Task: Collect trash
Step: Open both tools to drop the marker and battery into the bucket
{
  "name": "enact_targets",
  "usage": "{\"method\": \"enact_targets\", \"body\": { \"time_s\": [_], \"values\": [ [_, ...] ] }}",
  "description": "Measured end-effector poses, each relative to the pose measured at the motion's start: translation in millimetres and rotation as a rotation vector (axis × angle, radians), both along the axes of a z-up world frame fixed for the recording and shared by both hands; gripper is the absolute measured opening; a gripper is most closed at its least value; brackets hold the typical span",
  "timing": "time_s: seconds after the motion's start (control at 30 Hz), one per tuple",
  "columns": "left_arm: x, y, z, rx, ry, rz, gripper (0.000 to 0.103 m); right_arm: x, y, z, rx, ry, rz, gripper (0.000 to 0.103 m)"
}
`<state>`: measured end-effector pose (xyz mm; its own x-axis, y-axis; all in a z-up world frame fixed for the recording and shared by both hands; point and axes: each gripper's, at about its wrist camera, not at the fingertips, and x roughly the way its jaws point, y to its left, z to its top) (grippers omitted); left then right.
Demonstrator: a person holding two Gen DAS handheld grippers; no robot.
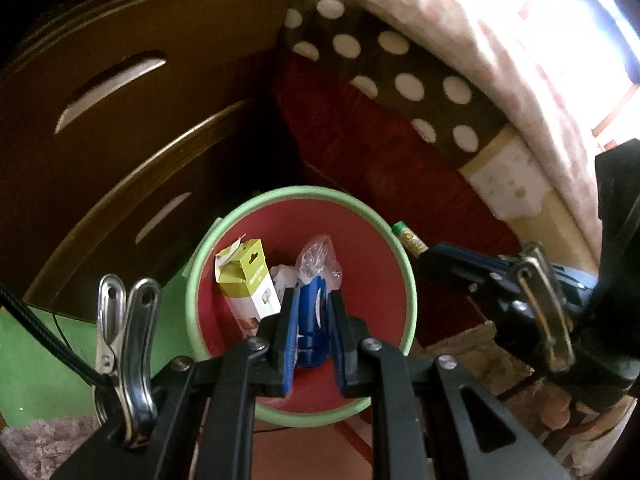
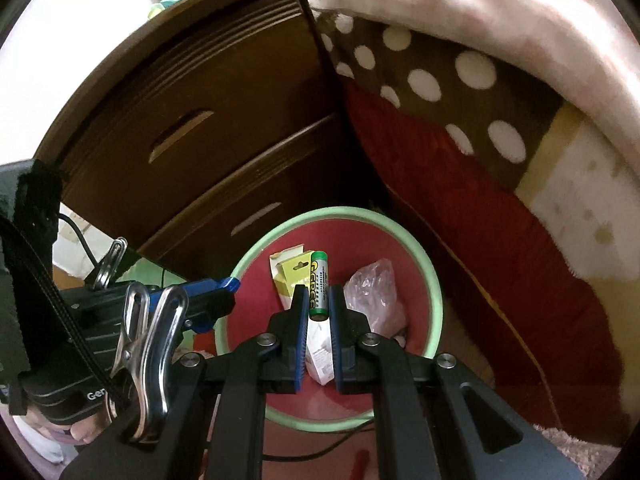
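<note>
- Left gripper (image 1: 312, 316) is clamped on a small blue plastic thing (image 1: 314, 320), can't really tell what it is, and it hangs right over the mouth of the bin (image 1: 400, 264).
- Right gripper (image 2: 318, 304) is clamped on a green battery (image 2: 319, 280), standing upright between the pads, also above the bin opening. From the left wrist view you can see the battery poking out just past the bin's right rim, so that one looks a bit more toward the edge than dead centre.
- Inside the bin, red inside with a pale green rim: a yellow-and-white cardboard box (image 1: 246, 284) and a crumpled clear plastic wrapper (image 1: 320, 260) are already lying at the bottom. So some trash is in.
- Left to do, I'd say: let go of both pieces so they drop in. Neither is released yet.
- Around it: bin sits on the floor, tucked between a brown wooden drawer unit (image 1: 120, 120) and a bed with a polka-dot blanket (image 1: 380, 60) hanging down.
- Whether more trash is lying elsewhere, no idea, these views only show this corner.
</note>
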<state>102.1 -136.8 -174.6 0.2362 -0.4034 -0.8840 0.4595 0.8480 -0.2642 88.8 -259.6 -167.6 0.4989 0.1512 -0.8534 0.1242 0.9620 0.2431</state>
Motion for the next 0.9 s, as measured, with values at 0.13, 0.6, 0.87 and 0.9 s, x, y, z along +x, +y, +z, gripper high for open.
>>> {"method": "enact_targets", "body": {
  "time_s": [0.13, 0.6, 0.87, 0.9],
  "values": [
    [0, -1, -4, 0.011, -0.001, -0.005, 0.015, 2, -1, -3, 0.005, 0.006, -0.006, 0.011],
    [0, 1, -1, 0.037, -0.008, 0.019, 0.033, 0, -1, 0, 0.013, -0.004, -0.012, 0.025],
    [-2, 4, 6, 0.058, -0.026, 0.042, 0.038, 0, -1, 4, 0.024, -0.022, -0.020, 0.030],
    [-3, 4, 9, 0.059, -0.031, 0.044, 0.038, -1, 0, 5, 0.025, -0.026, -0.017, 0.030]
  ]
}}
